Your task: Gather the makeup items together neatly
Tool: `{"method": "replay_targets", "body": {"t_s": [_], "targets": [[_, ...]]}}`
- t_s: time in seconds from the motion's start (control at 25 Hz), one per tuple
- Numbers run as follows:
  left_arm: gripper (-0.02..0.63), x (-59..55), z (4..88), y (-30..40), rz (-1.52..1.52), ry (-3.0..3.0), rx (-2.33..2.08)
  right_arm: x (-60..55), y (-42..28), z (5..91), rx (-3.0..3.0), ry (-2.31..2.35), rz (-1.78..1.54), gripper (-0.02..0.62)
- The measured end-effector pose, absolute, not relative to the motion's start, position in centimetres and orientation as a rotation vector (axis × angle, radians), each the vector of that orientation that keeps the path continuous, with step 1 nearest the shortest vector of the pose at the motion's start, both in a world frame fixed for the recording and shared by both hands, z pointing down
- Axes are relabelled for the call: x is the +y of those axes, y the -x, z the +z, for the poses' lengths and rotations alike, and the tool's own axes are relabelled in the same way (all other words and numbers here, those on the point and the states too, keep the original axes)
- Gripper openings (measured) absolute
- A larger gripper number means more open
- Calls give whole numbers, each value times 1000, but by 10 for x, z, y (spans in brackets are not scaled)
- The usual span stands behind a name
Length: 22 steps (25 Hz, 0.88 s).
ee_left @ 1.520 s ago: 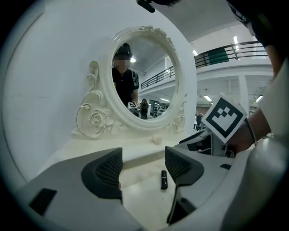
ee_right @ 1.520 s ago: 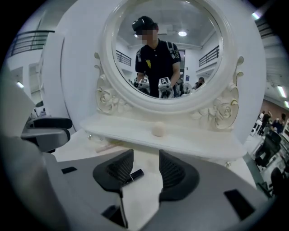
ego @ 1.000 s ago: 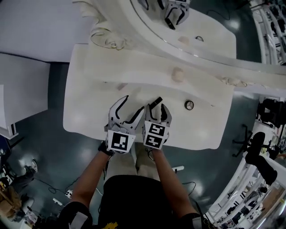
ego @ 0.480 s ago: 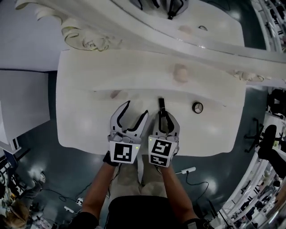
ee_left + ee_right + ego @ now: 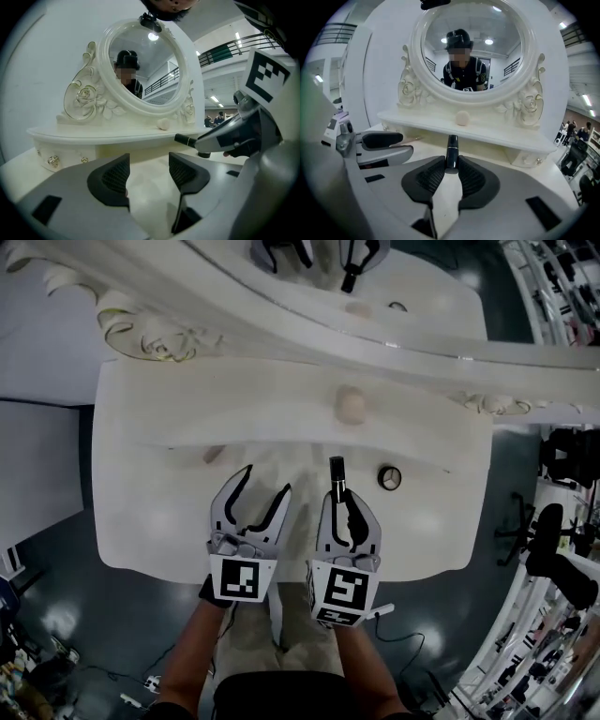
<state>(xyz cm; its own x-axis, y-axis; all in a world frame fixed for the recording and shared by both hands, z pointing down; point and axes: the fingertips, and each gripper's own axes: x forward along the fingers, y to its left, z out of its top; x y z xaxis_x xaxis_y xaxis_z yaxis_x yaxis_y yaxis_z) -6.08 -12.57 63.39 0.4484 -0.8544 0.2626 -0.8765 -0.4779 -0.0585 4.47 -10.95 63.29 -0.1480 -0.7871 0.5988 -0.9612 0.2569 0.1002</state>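
Observation:
My right gripper [image 5: 342,504] [image 5: 451,169] is shut on a slim black makeup tube [image 5: 336,474] [image 5: 451,149], which sticks out past its tips above the white vanity top [image 5: 169,521]. Its jaws have just been closing on that tube. Beside it on the left, my left gripper [image 5: 265,484] [image 5: 149,172] stands open with nothing between its pads; its jaws have just been closing a little. A beige sponge [image 5: 351,405] [image 5: 461,118] [image 5: 163,124] rests on the raised shelf. A round compact [image 5: 389,477] lies right of the tube. A small pinkish item [image 5: 214,455] lies at the left.
An ornate oval mirror [image 5: 473,51] [image 5: 140,65] rises behind the shelf [image 5: 281,381] and reflects a person and both grippers. Small drawers with knobs [image 5: 53,161] sit under the shelf's ends. The vanity's front edge [image 5: 281,563] is just under my hands.
The right gripper's jaws have shut on the black tube, which lay tilted on the vanity top, and lifted it. The tube now points straight toward the mirror. The left gripper stays open alongside.

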Motion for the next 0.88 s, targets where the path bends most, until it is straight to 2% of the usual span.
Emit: {"method": "replay_targets", "body": {"t_s": [0.44,0.88], "targets": [[265,-111,615,45,402,-2598,-1532,-169,-76,573,-2078,-1719,334,103],[265,-104,624,44,417,-2625,-1535,-216,-88,601,-2008,-1752,482,103]]}}
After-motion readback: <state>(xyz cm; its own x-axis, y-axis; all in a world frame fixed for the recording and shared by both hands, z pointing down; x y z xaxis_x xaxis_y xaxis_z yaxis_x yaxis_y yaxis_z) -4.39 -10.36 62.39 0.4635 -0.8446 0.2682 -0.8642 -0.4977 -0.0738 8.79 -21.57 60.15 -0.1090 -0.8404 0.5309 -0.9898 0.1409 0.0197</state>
